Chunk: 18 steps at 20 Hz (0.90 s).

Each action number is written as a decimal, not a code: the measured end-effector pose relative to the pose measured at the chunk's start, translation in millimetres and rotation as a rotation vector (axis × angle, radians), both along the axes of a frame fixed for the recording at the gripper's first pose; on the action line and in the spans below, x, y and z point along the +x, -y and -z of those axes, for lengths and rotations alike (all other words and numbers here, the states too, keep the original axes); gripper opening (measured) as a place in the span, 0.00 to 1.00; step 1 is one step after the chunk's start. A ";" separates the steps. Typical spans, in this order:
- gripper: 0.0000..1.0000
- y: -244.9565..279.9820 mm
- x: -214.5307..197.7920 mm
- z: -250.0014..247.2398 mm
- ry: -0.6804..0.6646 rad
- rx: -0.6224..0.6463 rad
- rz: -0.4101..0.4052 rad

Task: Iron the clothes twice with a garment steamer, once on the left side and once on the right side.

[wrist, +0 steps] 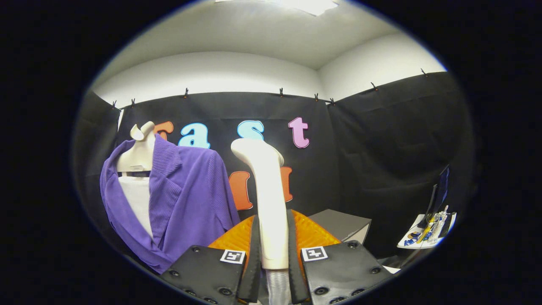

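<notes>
Between the fingers [273,258] stands the steamer [267,199], clamped on its handle from both sides, head up and near upright. The jacket [186,199] hangs on a mannequin [139,154] off to the left of the fingers, apart from the steamer head; neither side looks ironed yet. Risk: the smooth handle may twist or slip during the swing left, and the head could snag the lapel and drag the jacket askew.
</notes>
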State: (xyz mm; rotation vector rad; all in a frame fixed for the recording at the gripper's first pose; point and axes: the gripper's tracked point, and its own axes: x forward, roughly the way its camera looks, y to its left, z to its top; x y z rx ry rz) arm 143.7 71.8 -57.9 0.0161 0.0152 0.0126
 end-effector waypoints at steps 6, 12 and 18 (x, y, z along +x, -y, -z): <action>0.35 -57.3 -49.7 25.2 0.000 -0.019 -0.022; 0.35 -108.1 -56.7 54.9 -0.034 -0.072 -0.056; 0.35 -126.6 -57.1 87.6 -0.062 -0.131 -0.049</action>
